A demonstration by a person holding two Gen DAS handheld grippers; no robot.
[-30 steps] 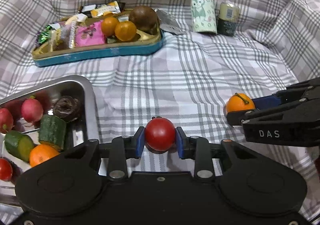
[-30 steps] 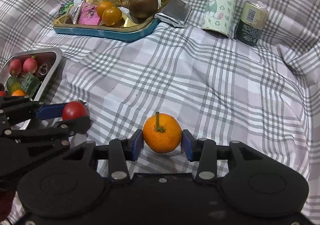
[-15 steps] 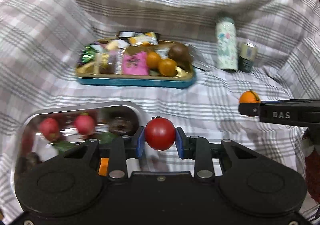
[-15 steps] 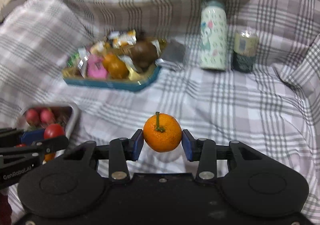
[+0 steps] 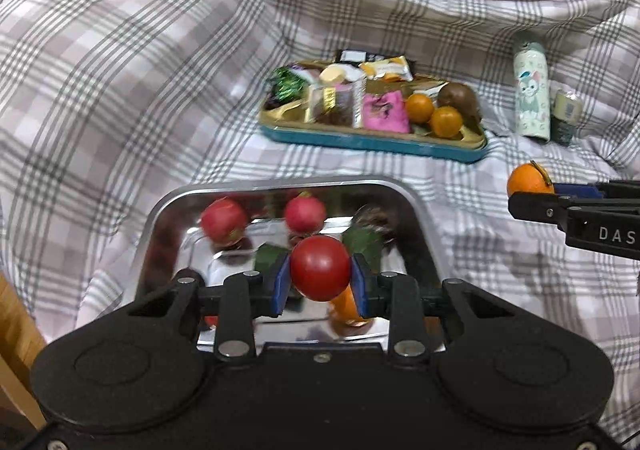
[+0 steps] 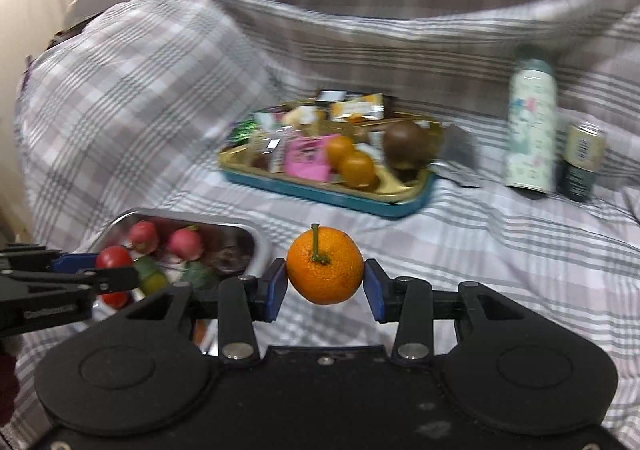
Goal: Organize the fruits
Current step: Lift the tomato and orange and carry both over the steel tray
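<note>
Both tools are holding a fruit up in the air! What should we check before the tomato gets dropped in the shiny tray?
1. Left tool grips the tomato firmly between both pads: ok.
2. Tomato lines up with the steel tray in the left wrist view: ok.
3. How high the tomato hangs above the tray: cannot tell.
4. Free spot to land: not ok yet; radishes, cucumber pieces and an orange fruit crowd the floor near it.
5. Right tool grips the orange well clear of the tray: ok.
6. Left tool's camera picture is sharp: not ok, the tray contents look blurred.
</note>
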